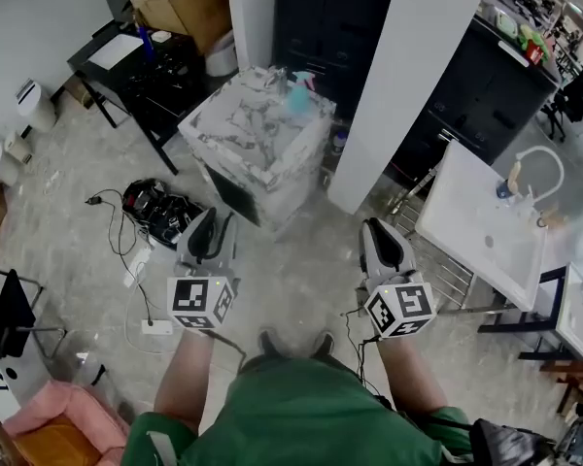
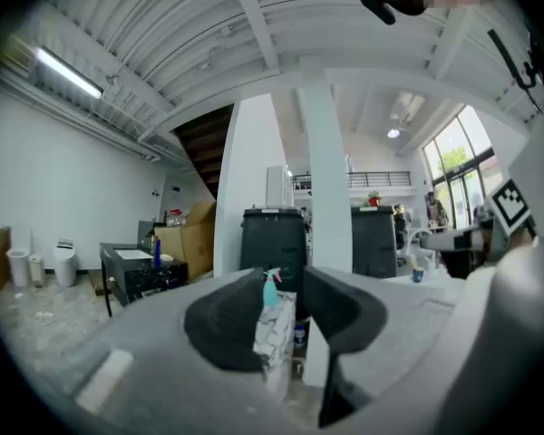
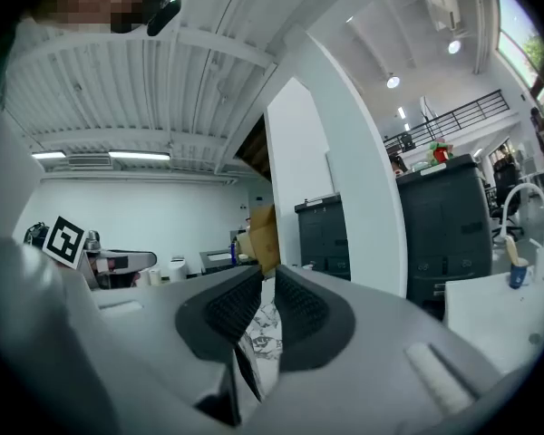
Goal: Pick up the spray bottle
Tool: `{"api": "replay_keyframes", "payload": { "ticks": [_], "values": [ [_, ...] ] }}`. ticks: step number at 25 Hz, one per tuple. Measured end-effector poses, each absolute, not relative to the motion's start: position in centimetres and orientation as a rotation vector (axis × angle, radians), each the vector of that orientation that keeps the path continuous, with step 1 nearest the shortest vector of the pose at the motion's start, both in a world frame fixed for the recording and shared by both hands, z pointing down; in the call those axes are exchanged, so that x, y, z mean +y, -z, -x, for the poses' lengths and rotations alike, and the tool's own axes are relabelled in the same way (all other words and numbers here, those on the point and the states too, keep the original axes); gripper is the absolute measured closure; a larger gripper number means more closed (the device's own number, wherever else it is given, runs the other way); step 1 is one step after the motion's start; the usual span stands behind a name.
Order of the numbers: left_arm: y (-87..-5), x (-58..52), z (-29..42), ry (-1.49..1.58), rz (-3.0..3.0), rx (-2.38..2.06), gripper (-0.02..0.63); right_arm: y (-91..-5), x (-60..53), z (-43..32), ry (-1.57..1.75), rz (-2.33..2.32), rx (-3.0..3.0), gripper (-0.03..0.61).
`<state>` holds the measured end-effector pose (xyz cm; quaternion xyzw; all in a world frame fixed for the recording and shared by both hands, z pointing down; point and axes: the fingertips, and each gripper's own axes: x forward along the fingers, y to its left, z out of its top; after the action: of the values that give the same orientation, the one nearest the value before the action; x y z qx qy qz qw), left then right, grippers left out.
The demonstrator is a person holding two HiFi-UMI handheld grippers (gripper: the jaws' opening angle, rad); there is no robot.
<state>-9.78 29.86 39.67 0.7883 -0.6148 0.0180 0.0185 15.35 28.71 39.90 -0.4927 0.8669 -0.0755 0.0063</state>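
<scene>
Jaws on my left gripper [image 1: 212,219] stand apart, holding nothing; my right gripper [image 1: 384,229] is barely parted, also empty. At 12 o'clock, well apart from both, the teal spray bottle [image 1: 296,93] stands upright on the marbled box [image 1: 243,129], at its far corner.

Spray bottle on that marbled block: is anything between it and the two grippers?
Nothing visible does. The spray bottle stands on the marbled block ahead; only floor separates it from the left gripper and right gripper. Loose cables lie off to the left.
</scene>
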Motion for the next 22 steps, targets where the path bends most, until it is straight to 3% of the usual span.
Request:
{"api": "replay_keyframes", "payload": {
  "ticks": [13,22],
  "values": [
    [-38.1,30.5,19.8,0.054,-2.465,-1.875,0.419,-37.4,29.3,-7.8,0.135,1.573,2.702,0.534],
    [-39.5,25.9,20.0,0.074,-2.459,-1.834,0.417,-38.4,25.2,-6.7,0.142,1.572,2.731,0.534]
  ]
}}
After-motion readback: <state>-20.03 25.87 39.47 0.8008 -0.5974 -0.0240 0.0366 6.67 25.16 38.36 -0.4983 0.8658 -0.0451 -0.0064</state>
